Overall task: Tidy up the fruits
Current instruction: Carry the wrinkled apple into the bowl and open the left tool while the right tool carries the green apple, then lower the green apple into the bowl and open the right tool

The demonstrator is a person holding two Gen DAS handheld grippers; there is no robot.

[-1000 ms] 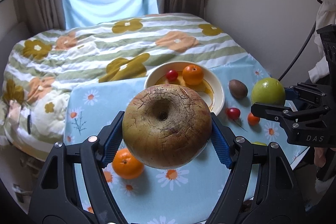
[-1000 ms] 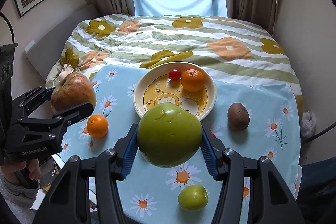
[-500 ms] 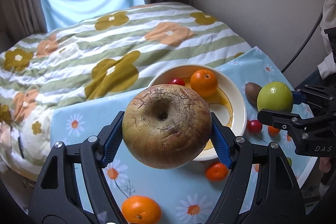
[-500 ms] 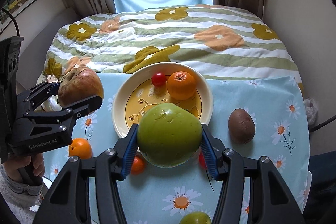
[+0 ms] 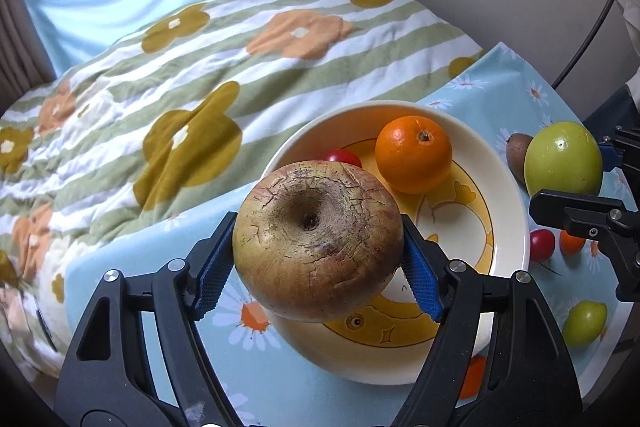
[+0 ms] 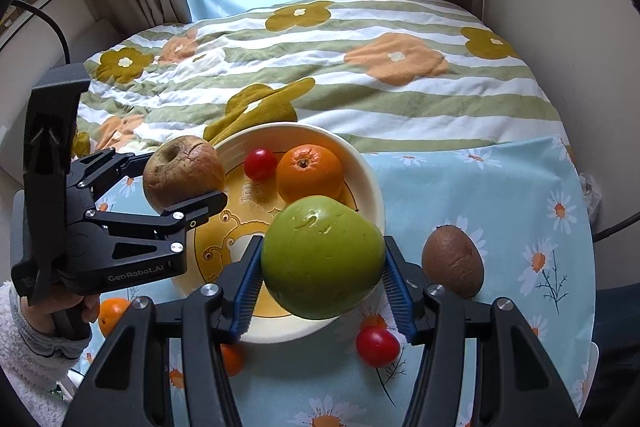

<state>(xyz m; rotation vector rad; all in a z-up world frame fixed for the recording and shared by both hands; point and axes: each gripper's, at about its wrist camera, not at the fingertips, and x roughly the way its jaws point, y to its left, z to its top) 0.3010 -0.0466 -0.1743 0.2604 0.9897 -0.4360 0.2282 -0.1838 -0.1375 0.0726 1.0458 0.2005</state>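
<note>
Holding an orange (image 5: 414, 154) and cherry tomato (image 6: 260, 164), the bowl (image 5: 516, 211) sits on daisy cloth (image 6: 500, 187).

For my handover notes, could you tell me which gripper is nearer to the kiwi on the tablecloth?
Right. The right gripper, shut on the green apple, sits just beside the kiwi. The left gripper, holding the brown apple, is across the plate from it.
</note>
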